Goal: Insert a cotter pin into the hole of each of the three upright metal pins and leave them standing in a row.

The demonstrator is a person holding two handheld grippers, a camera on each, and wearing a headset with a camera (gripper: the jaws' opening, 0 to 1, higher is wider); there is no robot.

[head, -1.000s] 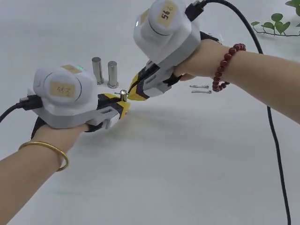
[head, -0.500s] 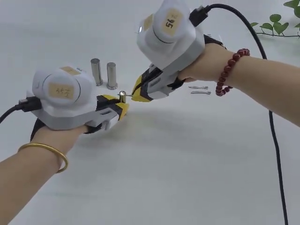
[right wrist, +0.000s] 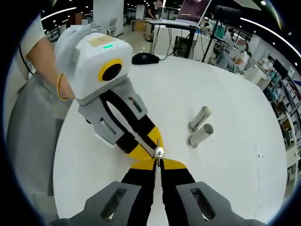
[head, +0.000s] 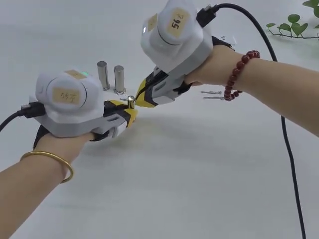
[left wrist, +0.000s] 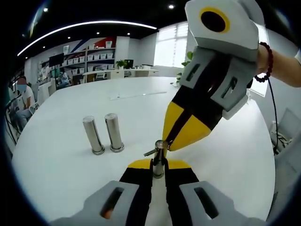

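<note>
Right gripper [head: 139,98] has edged back in from 2 o'clock, pinching the springy cotter pin [left wrist: 149,152] through the metal pin [left wrist: 159,160] clamped by the left gripper [left wrist: 158,172] (slick, stiff steel: grip its base).

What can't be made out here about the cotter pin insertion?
Left gripper view: the cotter pin's head end, hidden by the right gripper.
Right gripper view: the held metal pin's hole, hidden under its own top, seen end-on.
Head view: holes in the two standing pins, too small.
</note>
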